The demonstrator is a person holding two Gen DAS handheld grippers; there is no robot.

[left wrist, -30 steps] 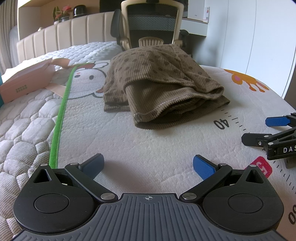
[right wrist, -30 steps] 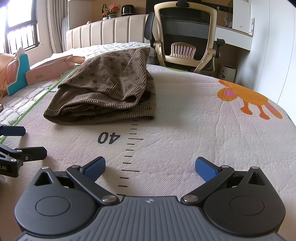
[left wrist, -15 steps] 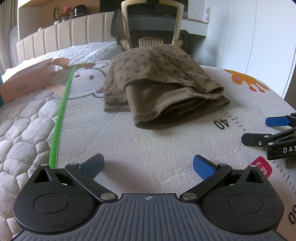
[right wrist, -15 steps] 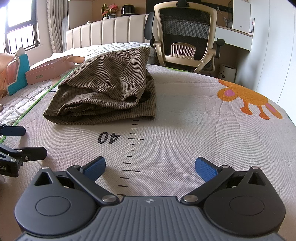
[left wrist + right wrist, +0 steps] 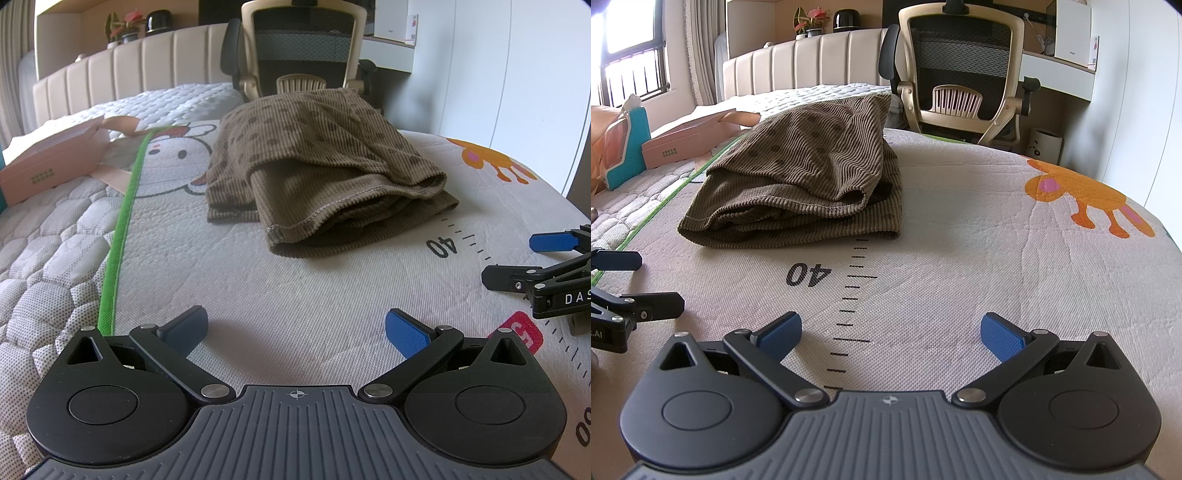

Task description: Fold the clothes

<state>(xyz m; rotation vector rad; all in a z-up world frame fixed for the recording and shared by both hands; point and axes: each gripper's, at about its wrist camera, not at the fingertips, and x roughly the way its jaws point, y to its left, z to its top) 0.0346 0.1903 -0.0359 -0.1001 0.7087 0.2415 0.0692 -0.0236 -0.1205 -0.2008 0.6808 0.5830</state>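
1. A pink cardboard box [image 5: 48,170] with an open flap is lying on the quilted mattress [image 5: 44,266], whose cover is stitched in puffy hexagons dotted with tiny specks.
2. A bright green fabric strip [image 5: 123,229] is running away from the camera, edging the printed mat [image 5: 295,288] of fine woven mesh.
3. The left gripper [image 5: 295,328] is hovering low over the mat with its jaws spread wide and nothing between them; its pads [image 5: 406,332] are blue, flat and finely textured, carried on black linkage arms.
4. The brown garment [image 5: 317,162] is lying folded into a thick, roughly rectangular bundle on the mat, ahead of both grippers and apart from them. It is ribbed corduroy-like cloth with darker dots on the top layer and a stitched hem along the near edge.
5. A printed ruler scale with the numeral 40 [image 5: 809,275] is sitting just in front of the garment's near edge.
6. The right gripper [image 5: 890,332] is also hovering with its jaws wide apart and empty, directly over the ruler ticks.
7. An orange cartoon animal [image 5: 1082,195] is printed on the mat to the right.
8. A mesh-backed office chair [image 5: 960,74] with a cream frame is standing beyond the bed.
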